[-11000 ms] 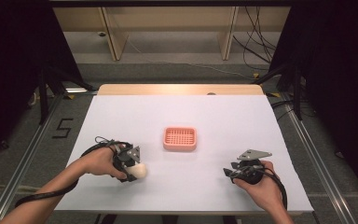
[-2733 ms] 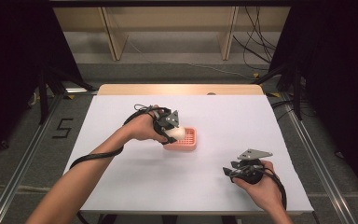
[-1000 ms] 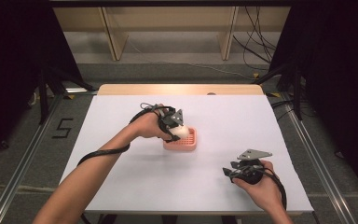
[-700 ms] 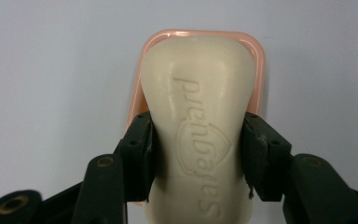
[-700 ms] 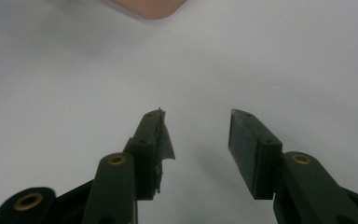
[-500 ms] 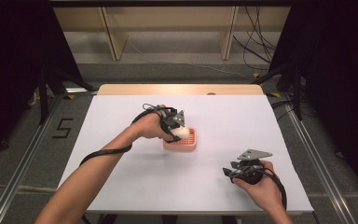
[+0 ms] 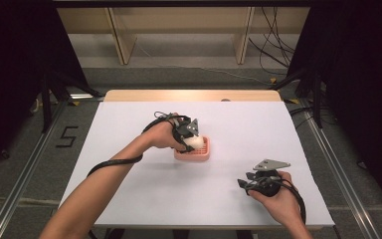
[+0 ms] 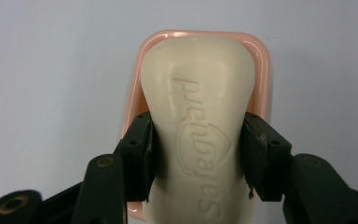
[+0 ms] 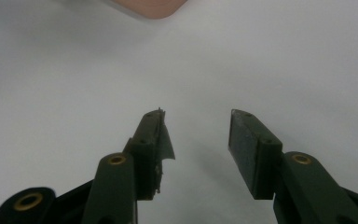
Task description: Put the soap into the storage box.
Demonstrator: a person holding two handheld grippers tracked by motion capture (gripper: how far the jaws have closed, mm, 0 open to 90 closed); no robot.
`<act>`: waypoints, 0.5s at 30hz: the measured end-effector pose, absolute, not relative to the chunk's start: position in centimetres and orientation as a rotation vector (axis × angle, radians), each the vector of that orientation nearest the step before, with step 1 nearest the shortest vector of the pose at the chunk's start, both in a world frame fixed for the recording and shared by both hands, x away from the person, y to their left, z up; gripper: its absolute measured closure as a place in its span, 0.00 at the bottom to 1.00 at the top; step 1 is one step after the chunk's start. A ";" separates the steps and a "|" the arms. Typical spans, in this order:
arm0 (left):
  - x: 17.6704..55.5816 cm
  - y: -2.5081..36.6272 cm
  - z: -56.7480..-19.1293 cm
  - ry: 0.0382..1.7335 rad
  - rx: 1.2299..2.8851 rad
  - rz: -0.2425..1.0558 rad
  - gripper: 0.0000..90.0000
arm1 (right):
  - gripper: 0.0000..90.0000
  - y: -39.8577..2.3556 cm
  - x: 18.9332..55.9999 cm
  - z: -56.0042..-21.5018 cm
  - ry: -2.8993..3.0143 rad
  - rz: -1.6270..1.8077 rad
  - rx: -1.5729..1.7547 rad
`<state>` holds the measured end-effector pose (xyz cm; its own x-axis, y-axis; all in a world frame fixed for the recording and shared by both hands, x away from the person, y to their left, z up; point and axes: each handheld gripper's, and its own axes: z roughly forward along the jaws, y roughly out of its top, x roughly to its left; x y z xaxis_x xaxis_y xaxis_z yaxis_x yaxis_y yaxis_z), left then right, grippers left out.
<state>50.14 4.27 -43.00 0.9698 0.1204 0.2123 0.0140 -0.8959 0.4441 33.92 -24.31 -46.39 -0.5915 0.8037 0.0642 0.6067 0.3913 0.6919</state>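
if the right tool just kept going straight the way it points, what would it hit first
Probably nothing soon: the open right tool faces bare white table. The pink dish lies far ahead, off to its left, so it likely slides past; depth is hard to judge.

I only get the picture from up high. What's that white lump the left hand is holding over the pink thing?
Observer: A cream bar of soap with raised letters stamped in its face.
Operator: Is it squeezed tight?
Observer: Yes, the left gripper has its black fingers pressing both sides of the bar.
Operator: Is the pink dish right under it?
Observer: Yes, the pink soap dish rim frames the bar's far end.
Operator: And the other gripper?
Observer: The right gripper is open over bare white table.
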 end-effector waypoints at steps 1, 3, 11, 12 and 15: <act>50.2 4.3 -43.0 0.095 2.666 0.326 0.55 | 0.62 -24.3 33.9 -46.4 2.371 1.001 1.239; 50.2 4.2 -43.0 0.092 2.665 0.332 0.55 | 0.62 -24.3 33.9 -46.4 2.372 1.001 1.239; 50.3 4.2 -43.2 0.092 2.670 0.333 0.55 | 0.62 -24.1 33.8 -46.3 2.377 1.011 1.269; 50.3 4.2 -43.2 0.098 2.665 0.325 0.55 | 0.62 -24.1 33.8 -46.3 2.377 1.011 1.269; 50.4 4.1 -43.3 0.093 2.664 0.332 0.55 | 0.62 -24.0 33.7 -46.3 2.378 1.002 1.304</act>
